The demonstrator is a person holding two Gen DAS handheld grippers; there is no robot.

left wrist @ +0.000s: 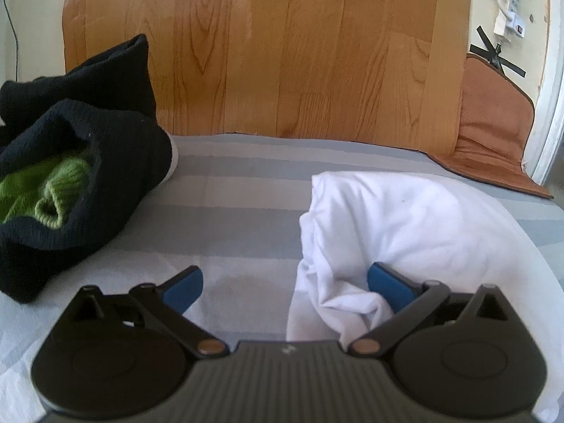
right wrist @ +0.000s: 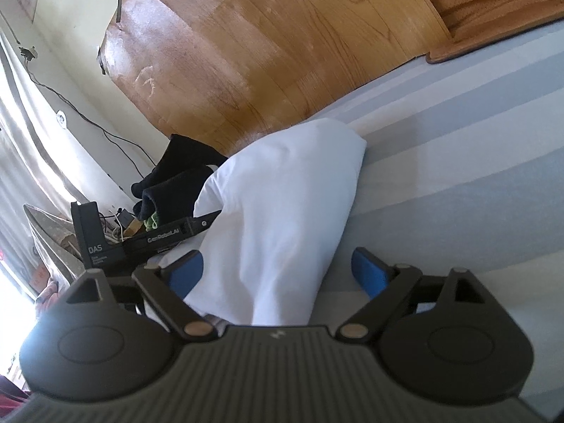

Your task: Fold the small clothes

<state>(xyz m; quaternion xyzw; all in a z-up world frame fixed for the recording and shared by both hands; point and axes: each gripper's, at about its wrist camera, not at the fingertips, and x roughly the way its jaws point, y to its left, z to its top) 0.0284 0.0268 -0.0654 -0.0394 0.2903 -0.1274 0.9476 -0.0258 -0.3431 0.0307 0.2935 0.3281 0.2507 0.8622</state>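
A white garment (left wrist: 398, 225) lies bunched on the grey striped bedsheet (left wrist: 232, 190). My left gripper (left wrist: 285, 287) is open, its blue pads wide apart; a fold of the white cloth lies between them against the right pad (left wrist: 387, 287). In the right wrist view the same white garment (right wrist: 282, 204) runs up between the open fingers of my right gripper (right wrist: 278, 273). The left gripper's black body (right wrist: 148, 236) shows beyond it at the left. A black knit garment (left wrist: 88, 162) with a green knit piece (left wrist: 46, 187) inside lies at the left.
A wood-pattern mat (left wrist: 268, 49) covers the far part of the bed, with a brown cushion (left wrist: 493, 123) at the right. A power strip and taped cables (left wrist: 507, 10) sit on the wall. Curtains and cables (right wrist: 42, 112) are at the left.
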